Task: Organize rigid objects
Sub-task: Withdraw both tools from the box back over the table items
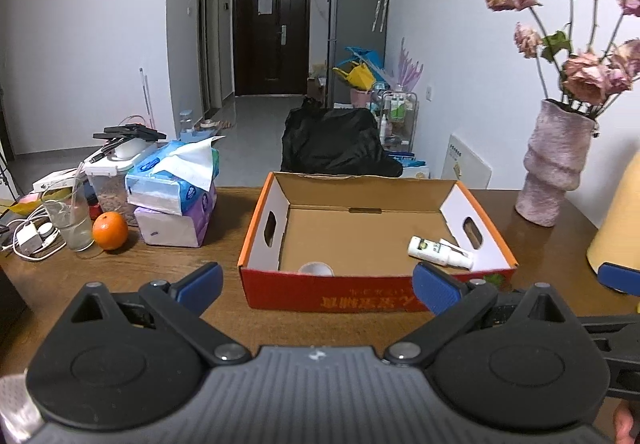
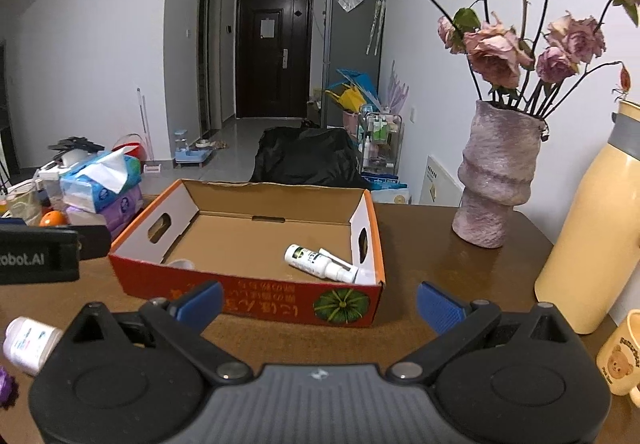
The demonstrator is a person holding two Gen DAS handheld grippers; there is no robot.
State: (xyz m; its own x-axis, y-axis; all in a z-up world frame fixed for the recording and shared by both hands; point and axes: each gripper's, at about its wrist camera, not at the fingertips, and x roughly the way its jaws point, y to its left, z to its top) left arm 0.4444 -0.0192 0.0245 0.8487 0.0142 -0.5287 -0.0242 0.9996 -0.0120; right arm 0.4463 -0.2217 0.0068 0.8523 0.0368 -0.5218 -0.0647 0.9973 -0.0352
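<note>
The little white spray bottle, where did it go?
The white spray bottle lies on its side inside the cardboard box, in the near right corner by the wall with the handle hole; both wrist views show it.

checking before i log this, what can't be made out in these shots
- Round white object in the cardboard box: left wrist view, near wall hides most of it.
- Spray bottle label: both views, too small to read.
- Small white bottle: right wrist view, right gripper body covers part.
- Bear mug: cut off by right edge.

Both hand-held grippers (left (image 1: 318, 286), right (image 2: 320, 302)) gape empty.
</note>
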